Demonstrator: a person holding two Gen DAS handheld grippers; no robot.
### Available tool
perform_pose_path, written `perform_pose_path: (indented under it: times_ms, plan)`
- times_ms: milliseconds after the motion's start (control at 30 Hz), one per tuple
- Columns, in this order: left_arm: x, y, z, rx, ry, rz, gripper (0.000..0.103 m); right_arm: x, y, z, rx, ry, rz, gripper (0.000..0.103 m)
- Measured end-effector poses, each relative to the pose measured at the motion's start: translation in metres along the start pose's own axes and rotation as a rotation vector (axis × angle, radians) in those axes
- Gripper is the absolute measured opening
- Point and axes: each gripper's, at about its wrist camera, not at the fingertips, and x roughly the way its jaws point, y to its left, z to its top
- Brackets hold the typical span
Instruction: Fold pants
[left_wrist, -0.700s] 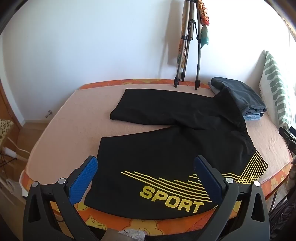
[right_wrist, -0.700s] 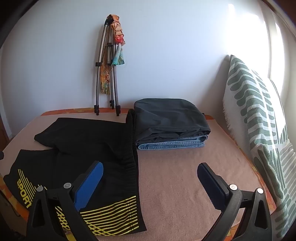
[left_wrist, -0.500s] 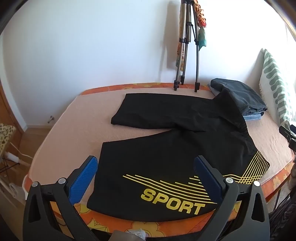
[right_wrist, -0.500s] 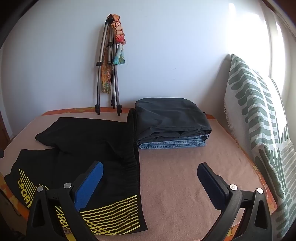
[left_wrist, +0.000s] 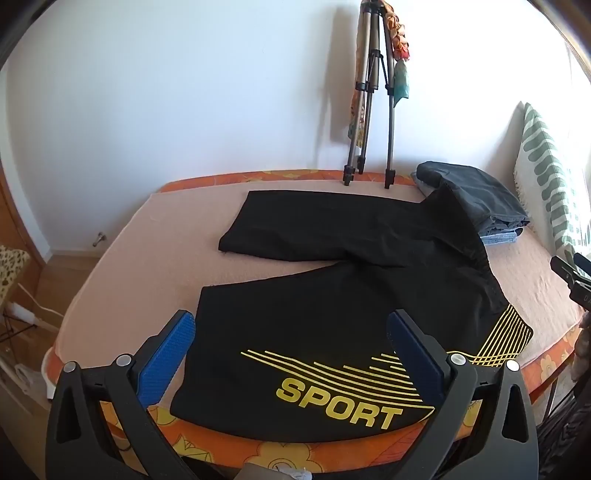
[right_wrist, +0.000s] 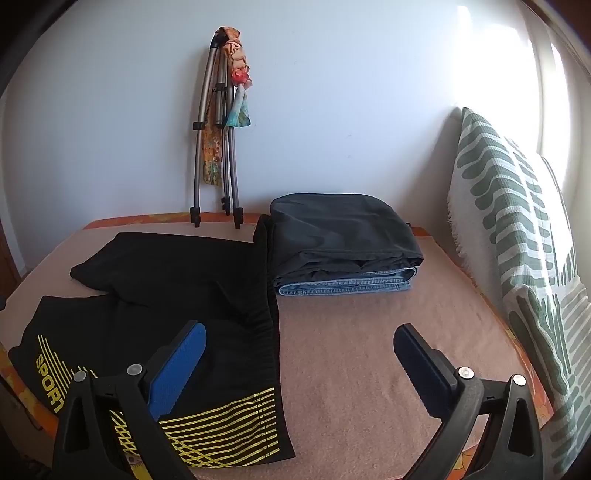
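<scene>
Black sport shorts (left_wrist: 343, 295) with yellow stripes and the word SPORT lie spread flat on the pink bed cover (left_wrist: 140, 266), both legs pointing left. They also show in the right wrist view (right_wrist: 177, 295), waistband toward the middle. My left gripper (left_wrist: 288, 332) is open and empty, held above the near leg's hem. My right gripper (right_wrist: 299, 343) is open and empty, above the waistband's near corner. The right gripper's tip shows at the right edge of the left wrist view (left_wrist: 572, 273).
A stack of folded dark pants and jeans (right_wrist: 343, 247) sits at the back, touching the shorts' waistband. A folded tripod (right_wrist: 218, 147) leans on the wall. A green patterned pillow (right_wrist: 517, 240) stands at the right. The bed's orange edge (left_wrist: 258, 450) is near me.
Both grippers have drawn back and risen slightly; the shorts look a little farther away. Nothing on the bed has moved.
</scene>
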Motion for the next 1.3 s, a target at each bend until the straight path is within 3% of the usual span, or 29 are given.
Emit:
perform_pose_path:
  times_ms: [1300]
  plan:
    - [0.0002, -0.0037, -0.0027, 0.0, -0.002, 0.009, 0.103, 0.0021, 0.0024, -0.0008, -0.005, 0.003, 0.002, 0.103]
